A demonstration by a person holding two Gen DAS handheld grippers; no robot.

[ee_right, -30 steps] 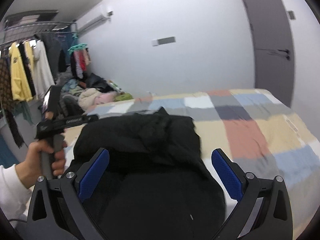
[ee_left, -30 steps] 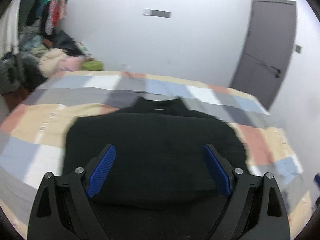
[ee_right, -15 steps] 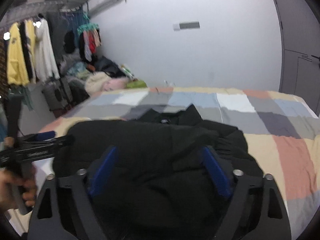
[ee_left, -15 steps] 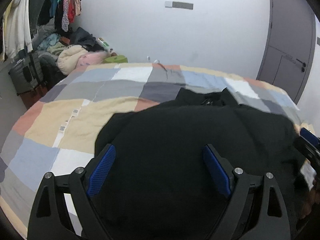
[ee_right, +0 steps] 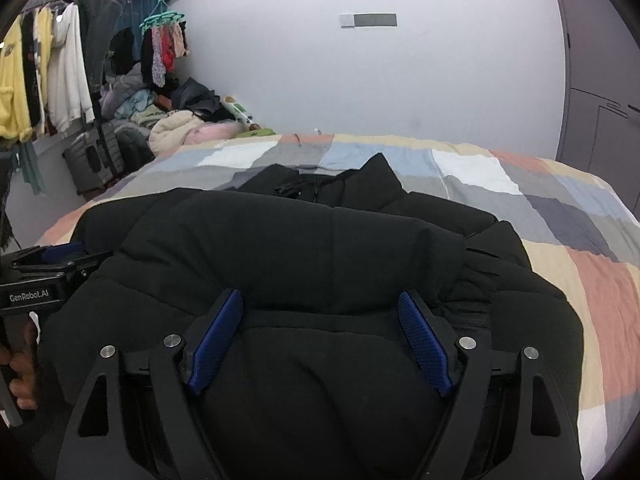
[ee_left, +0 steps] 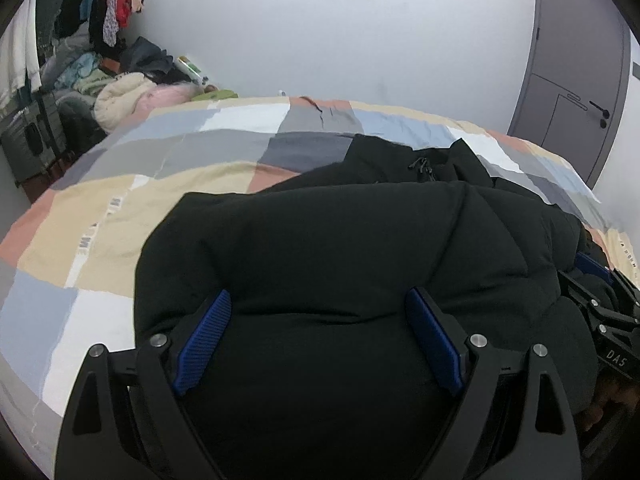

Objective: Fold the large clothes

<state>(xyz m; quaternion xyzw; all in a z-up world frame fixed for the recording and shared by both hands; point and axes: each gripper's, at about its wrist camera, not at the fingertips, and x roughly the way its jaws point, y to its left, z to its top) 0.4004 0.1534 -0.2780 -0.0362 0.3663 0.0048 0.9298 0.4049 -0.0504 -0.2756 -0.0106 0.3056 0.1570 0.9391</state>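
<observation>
A black puffer jacket [ee_left: 340, 248] lies folded over on the patchwork bed, its collar and zip at the far end; it also fills the right wrist view [ee_right: 304, 248]. My left gripper [ee_left: 318, 336] is open, its blue pads wide apart over the jacket's near left part. My right gripper [ee_right: 320, 336] is open the same way over the near right part. Each gripper shows at the edge of the other's view: the right one [ee_left: 600, 304], the left one [ee_right: 44, 276]. Whether the pads touch the fabric is unclear.
The bed's patchwork cover [ee_left: 120, 216] runs to a white wall. A pile of clothes [ee_right: 176, 124] and a hanging rack [ee_right: 52, 72] stand at the far left. A dark suitcase [ee_right: 92, 156] is by the bed. A grey door [ee_left: 568, 80] is at the far right.
Both grippers have come lower and closer over the jacket, which now fills both views. The left view has swung left to right. Both stay open.
</observation>
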